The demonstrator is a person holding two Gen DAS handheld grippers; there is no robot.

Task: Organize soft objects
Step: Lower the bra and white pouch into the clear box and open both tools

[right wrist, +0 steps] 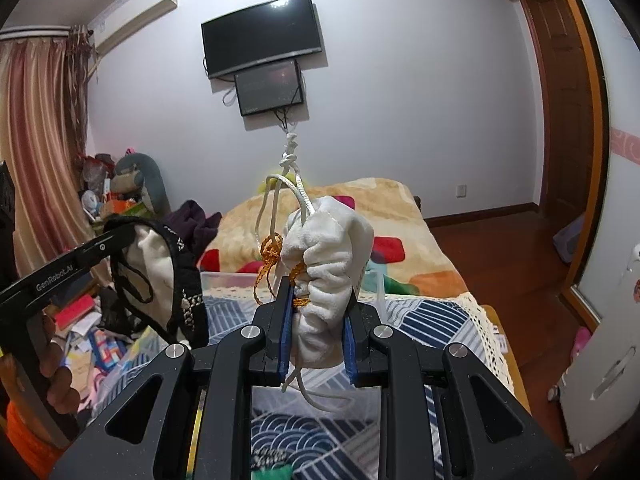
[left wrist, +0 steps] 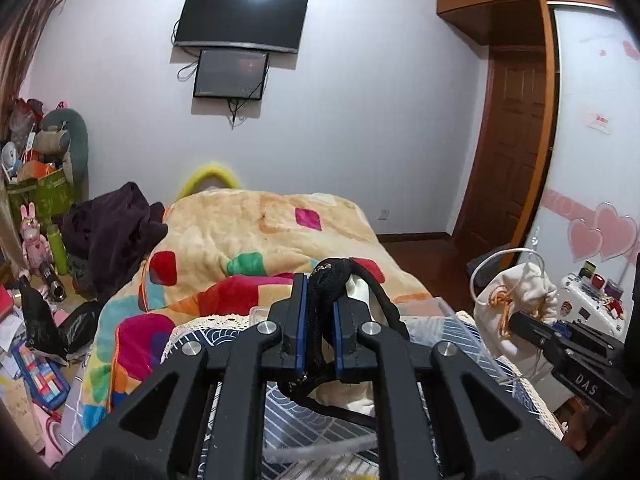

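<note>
My left gripper (left wrist: 319, 322) is shut on a cream pouch with black strap trim (left wrist: 332, 280), held above the bed. It also shows at the left of the right wrist view (right wrist: 160, 264), hanging from the left gripper (right wrist: 120, 236). My right gripper (right wrist: 316, 320) is shut on a white plush drawstring pouch (right wrist: 326, 256) with orange cord and a white knotted rope (right wrist: 290, 160). In the left wrist view that white pouch (left wrist: 520, 296) and the right gripper (left wrist: 516, 320) are at the right.
A bed with a colourful patchwork blanket (left wrist: 248, 248) lies ahead, with a blue patterned cloth (right wrist: 276, 432) and a clear plastic box (right wrist: 232, 280) below the grippers. A dark garment (left wrist: 112, 228) lies at left. Cluttered floor (left wrist: 36, 356) at left, wardrobe (left wrist: 592, 160) at right.
</note>
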